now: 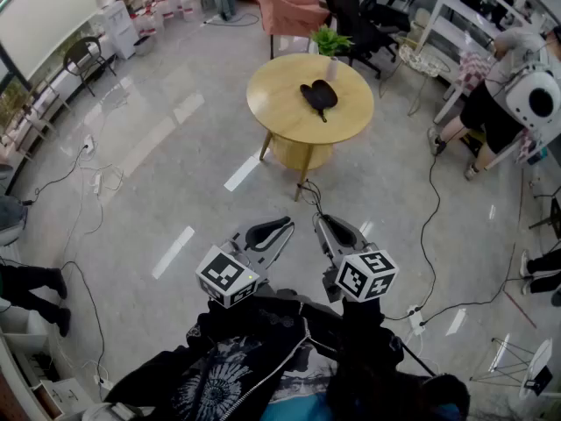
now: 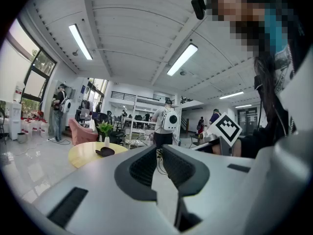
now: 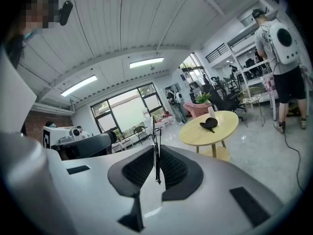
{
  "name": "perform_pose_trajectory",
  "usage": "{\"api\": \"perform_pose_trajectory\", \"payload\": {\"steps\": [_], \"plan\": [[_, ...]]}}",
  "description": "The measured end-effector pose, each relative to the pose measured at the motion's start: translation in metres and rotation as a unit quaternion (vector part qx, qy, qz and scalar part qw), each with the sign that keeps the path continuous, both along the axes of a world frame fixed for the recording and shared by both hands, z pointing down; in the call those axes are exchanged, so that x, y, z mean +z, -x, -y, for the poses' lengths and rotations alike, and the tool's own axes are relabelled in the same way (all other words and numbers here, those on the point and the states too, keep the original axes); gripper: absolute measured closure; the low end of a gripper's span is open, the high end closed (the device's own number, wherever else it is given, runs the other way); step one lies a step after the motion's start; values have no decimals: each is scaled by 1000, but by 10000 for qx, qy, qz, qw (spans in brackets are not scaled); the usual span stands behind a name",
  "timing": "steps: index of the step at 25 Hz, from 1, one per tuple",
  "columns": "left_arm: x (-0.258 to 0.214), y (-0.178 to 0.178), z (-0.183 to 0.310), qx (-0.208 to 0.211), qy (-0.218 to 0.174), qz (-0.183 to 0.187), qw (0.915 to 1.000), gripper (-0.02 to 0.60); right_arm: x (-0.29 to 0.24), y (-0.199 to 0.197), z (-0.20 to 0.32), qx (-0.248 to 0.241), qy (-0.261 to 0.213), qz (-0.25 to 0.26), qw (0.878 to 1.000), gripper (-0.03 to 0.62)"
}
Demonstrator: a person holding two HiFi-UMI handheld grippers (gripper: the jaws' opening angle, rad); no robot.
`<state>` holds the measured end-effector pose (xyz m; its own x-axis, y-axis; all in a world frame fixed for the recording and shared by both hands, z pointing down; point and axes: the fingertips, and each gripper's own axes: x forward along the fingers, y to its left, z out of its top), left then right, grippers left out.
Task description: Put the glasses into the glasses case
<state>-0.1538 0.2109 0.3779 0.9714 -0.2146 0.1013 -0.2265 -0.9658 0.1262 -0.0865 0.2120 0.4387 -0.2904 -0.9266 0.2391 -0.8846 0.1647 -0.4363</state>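
Observation:
Far ahead, a round yellow table (image 1: 289, 117) carries a black glasses case (image 1: 319, 96), small in both gripper views (image 2: 104, 152) (image 3: 209, 124). Both grippers hang in front of my chest, well short of the table. My right gripper (image 1: 323, 223) (image 3: 156, 153) is shut on a thin dark rod (image 3: 156, 146) that stands upright between its pads; it looks like an arm of the glasses, seen edge-on. A thin dark wire shape (image 1: 309, 191) sticks out past its tips. My left gripper (image 1: 279, 228) (image 2: 157, 153) has its pads close together with nothing between them.
A small plant in a white vase (image 1: 330, 46) stands at the table's far edge. Cables (image 1: 429, 226) trail over the glossy floor. A person with a white backpack unit (image 1: 513, 82) bends at shelves on the right. A pink armchair (image 1: 285, 7) and black chairs stand behind the table.

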Motion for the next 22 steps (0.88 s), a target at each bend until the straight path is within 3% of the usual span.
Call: {"api": "perform_pose_trajectory", "payload": {"steps": [22], "plan": [[14,-6,-10,-159,-38,199,9997,543,11,-13,-10,-82,57,227,9997,534]]}}
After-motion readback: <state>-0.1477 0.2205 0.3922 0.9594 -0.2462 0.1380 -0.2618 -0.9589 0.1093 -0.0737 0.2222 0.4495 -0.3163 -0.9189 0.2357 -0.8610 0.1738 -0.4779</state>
